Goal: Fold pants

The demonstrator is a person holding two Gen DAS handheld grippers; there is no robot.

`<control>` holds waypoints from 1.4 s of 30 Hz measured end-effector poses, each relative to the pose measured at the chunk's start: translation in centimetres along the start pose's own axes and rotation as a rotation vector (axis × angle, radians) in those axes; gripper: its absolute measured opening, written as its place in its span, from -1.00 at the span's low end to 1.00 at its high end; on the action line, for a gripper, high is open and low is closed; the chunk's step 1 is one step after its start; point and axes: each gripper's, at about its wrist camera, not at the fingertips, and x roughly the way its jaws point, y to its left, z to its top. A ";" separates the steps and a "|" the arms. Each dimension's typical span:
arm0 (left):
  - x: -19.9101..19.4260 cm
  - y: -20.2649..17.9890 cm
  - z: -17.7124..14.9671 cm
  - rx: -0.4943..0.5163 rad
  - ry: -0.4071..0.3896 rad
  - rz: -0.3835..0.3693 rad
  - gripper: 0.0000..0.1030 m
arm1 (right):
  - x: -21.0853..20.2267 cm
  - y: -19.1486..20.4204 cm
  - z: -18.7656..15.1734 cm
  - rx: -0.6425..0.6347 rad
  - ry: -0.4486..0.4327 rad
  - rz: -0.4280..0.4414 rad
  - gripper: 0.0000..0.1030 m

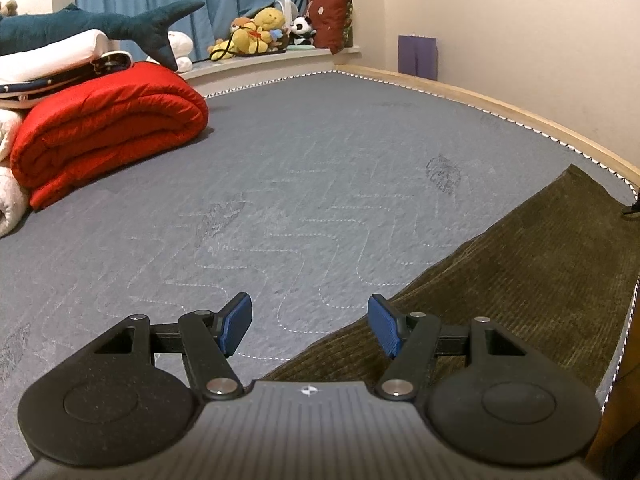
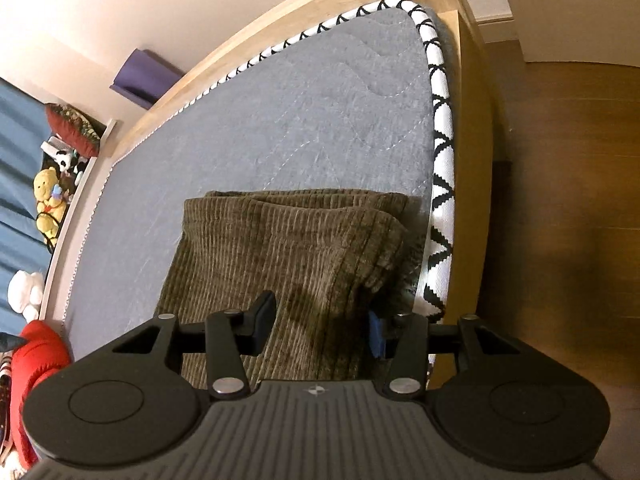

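Observation:
Olive-brown corduroy pants (image 1: pixel 520 264) lie flat on the grey mattress (image 1: pixel 300 168), along its right edge. My left gripper (image 1: pixel 310 326) is open and empty, low over the pants' near left edge; its right finger is over the fabric, its left over bare mattress. In the right wrist view the pants (image 2: pixel 288 248) lie doubled, one layer on another, their far end near the mattress (image 2: pixel 280 120) corner. My right gripper (image 2: pixel 320 328) is open over the pants, its jaws astride the fabric's right part, holding nothing.
A rolled red quilt (image 1: pixel 108 132) and white bedding (image 1: pixel 52 56) with a plush shark (image 1: pixel 120 24) lie at far left. Stuffed toys (image 1: pixel 260 32) and a red cushion (image 1: pixel 332 16) sit on the window ledge. The wooden bed frame (image 2: pixel 468 160) and floor (image 2: pixel 560 200) lie right.

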 end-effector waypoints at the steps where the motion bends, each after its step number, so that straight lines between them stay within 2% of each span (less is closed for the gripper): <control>1: -0.2 0.0 0.0 -0.001 -0.003 -0.002 0.35 | -0.1 0.1 -0.1 0.000 -0.007 -0.011 -0.13; 5: -0.6 -0.2 -0.3 0.017 -0.009 -0.008 0.35 | 0.1 0.2 -0.5 0.004 -0.033 -0.064 -0.62; 11: -1.3 0.1 -0.7 0.029 -0.023 -0.012 0.35 | -0.2 0.4 -0.6 0.020 -0.048 -0.057 -0.73; 14: -1.7 0.5 -0.7 0.022 -0.030 -0.006 0.35 | -1.4 1.6 -0.7 -0.011 -0.088 -0.025 -0.76; 16: -1.9 0.8 -0.7 0.014 -0.034 -0.001 0.35 | -3.2 4.3 -1.4 -0.122 -0.146 0.006 -0.77; 19: -2.2 1.7 -0.6 -0.012 -0.039 0.006 0.35 | -6.8 10.0 -4.2 -0.372 -0.245 0.117 -0.78; 21: -2.2 2.3 -0.7 -0.029 -0.038 0.015 0.35 | -9.3 13.9 -7.4 -0.551 -0.298 0.205 -0.78; 25: -1.9 3.9 -0.9 -0.074 -0.024 0.055 0.35 | -14.1 20.8 -17.3 -0.934 -0.338 0.443 -0.78; 28: -1.5 5.5 -1.2 -0.130 -0.005 0.088 0.35 | -16.9 23.4 -26.7 -1.250 -0.294 0.639 -0.78; 30: -1.3 6.6 -1.5 -0.170 0.011 0.097 0.35 | -18.0 23.5 -32.7 -1.432 -0.204 0.766 -0.78; 32: -1.2 7.6 -1.7 -0.208 0.028 0.092 0.35 | -18.2 22.9 -38.4 -1.596 -0.049 0.858 -0.76; 33: -1.1 8.0 -1.9 -0.226 0.035 0.087 0.35 | -17.8 22.3 -41.1 -1.680 0.064 0.882 -0.76; 35: -1.1 8.7 -2.1 -0.258 0.052 0.074 0.36 | -17.0 20.6 -46.1 -1.859 0.255 0.881 -0.71; 37: -1.1 9.0 -2.3 -0.280 0.064 0.057 0.38 | -17.0 18.8 -48.9 -2.007 0.322 0.880 -0.65; 38: -1.1 9.2 -2.3 -0.293 0.069 0.044 0.38 | -17.3 18.3 -49.4 -2.042 0.304 0.889 -0.56; 39: -1.0 9.4 -2.3 -0.308 0.075 0.028 0.38 | -17.7 17.9 -49.4 -2.045 0.294 0.902 -0.55; 42: -0.8 10.1 -2.6 -0.376 0.117 -0.038 0.38 | -17.8 20.0 -47.8 -1.916 0.359 0.918 -0.54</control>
